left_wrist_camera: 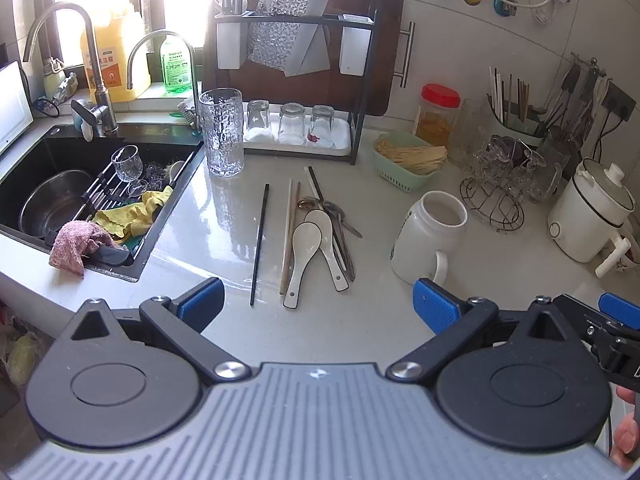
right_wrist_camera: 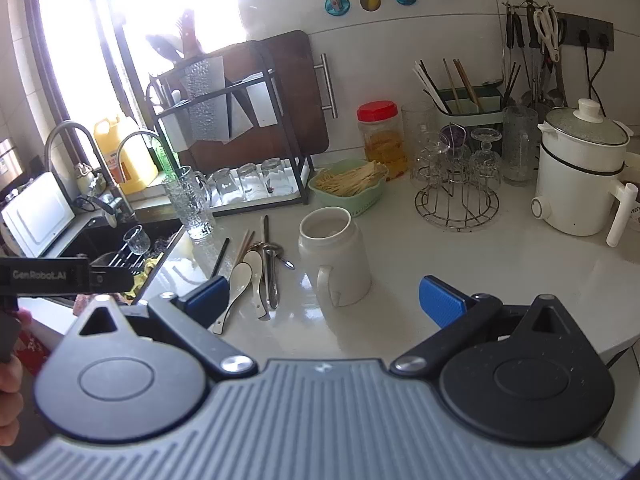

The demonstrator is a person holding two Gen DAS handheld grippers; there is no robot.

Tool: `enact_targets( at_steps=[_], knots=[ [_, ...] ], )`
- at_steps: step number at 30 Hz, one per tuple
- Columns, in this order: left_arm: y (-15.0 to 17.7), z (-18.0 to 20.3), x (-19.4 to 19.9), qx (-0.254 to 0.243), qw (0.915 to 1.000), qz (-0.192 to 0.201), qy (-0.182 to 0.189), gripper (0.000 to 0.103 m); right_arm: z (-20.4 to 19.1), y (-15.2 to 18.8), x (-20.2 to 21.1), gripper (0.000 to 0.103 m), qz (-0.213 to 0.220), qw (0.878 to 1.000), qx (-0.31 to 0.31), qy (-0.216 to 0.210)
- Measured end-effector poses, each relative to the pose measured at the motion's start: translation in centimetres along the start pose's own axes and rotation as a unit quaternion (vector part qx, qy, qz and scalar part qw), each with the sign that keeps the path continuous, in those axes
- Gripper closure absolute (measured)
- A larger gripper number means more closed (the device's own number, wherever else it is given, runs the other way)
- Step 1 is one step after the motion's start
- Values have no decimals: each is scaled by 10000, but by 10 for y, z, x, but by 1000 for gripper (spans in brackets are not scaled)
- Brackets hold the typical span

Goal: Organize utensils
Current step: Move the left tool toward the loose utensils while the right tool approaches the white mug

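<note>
Left claw (left_wrist_camera: 316,306): blue-padded jaws spread wide, empty, poised above the pale glossy tabletop (left_wrist_camera: 400,320). Right claw (right_wrist_camera: 322,300): likewise wide open, holding nothing. Just beyond lay the loose utensils: two white ceramic soup spoons (left_wrist_camera: 310,248), metal spoons (left_wrist_camera: 340,220), wooden chopsticks (left_wrist_camera: 289,236) and a black chopstick (left_wrist_camera: 260,244) lying apart. The white handled ceramic mug (right_wrist_camera: 336,256) stood upright just beside them.

Spoons (left_wrist_camera: 316,240) and chopsticks (left_wrist_camera: 289,236) lie on the counter (left_wrist_camera: 224,220) — sink (left_wrist_camera: 80,184) left, mug (left_wrist_camera: 430,236) right, rack (left_wrist_camera: 296,80) behind.
</note>
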State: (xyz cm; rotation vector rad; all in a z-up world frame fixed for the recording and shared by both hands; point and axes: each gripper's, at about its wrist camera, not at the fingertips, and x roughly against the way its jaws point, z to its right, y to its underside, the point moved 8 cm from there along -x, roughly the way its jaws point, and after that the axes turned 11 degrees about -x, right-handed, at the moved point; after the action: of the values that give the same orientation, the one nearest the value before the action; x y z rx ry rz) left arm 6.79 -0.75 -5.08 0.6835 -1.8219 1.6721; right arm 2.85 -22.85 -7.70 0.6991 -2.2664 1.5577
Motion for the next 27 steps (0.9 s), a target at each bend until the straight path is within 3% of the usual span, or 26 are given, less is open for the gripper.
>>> enact_targets(
  at_steps=[17, 27],
  knots=[
    [0, -7, -8, -34, 9999, -127, 2, 1, -11, 3, -15, 0, -119, 9999, 16, -104],
    [-15, -22, -40, -107, 9995, -301, -53, 1, -25, -2, -38, 0, -43, 9996, 264, -107]
  ],
)
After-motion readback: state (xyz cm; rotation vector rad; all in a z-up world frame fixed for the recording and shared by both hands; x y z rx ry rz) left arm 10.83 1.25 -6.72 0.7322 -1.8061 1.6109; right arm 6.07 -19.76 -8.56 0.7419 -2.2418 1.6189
